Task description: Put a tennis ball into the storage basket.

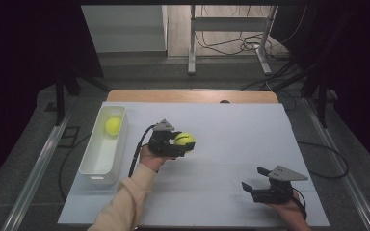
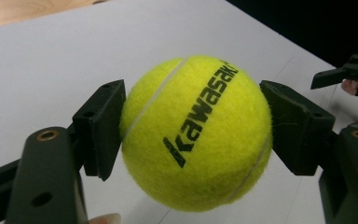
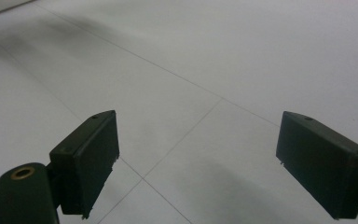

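While it's pinched off the table: tennis ball (image 2: 196,133) sits btwn both pads of the left gripper (image 1: 179,145), printed side up, just right of the white bin (image 1: 92,163).
Grip: pads (image 2: 103,126) press the ball's two sides at abt its widest part; felt bulges past them top & bottom.
Bin: long, open-topped, at table's left; second ball (image 1: 112,126) already lies in its far end.
Right gripper (image 1: 256,182): low near table's right front, jaws spread wide, nothing btwn them.
Table (image 1: 231,130): white sheet, bare around the ball.
Likely step: carry ball over to the bin, drop in.
Risk 1: round felt could roll out of flat pads if the hand tilts or swings fast.
Risk 2: letting go short of the rim → ball bounces & rolls off the table edge.
Risk 3: dropped onto the second ball, it may hop back out.
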### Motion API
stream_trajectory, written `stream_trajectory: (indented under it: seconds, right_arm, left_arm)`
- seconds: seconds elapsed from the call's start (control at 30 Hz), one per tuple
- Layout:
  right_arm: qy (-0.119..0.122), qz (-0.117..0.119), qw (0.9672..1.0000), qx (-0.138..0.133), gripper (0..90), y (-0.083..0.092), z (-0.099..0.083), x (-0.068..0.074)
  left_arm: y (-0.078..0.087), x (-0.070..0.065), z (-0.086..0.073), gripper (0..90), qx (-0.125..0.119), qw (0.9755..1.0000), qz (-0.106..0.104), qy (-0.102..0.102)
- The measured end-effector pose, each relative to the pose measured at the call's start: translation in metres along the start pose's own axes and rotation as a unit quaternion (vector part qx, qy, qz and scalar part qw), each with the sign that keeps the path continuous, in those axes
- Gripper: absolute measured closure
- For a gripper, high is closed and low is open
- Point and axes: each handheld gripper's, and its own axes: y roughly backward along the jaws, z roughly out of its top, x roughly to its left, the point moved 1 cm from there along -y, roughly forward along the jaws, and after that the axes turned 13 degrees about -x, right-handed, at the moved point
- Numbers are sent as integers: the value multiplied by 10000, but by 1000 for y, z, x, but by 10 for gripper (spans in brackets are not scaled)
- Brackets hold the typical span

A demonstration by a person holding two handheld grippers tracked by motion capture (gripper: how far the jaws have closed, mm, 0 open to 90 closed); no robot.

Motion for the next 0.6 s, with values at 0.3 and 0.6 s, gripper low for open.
stream_trajectory:
  seconds: [0.3, 0.6]
  right_arm:
    - [57, 17, 10000, 13, 136, 0, 0, 2]
    - [84, 44, 10000, 22, 137, 0, 1, 3]
  left_arm:
    - [13, 1, 5, 269, -189, 9998, 17, -8]
    - [20, 6, 10, 269, -298, 9995, 83, 6]
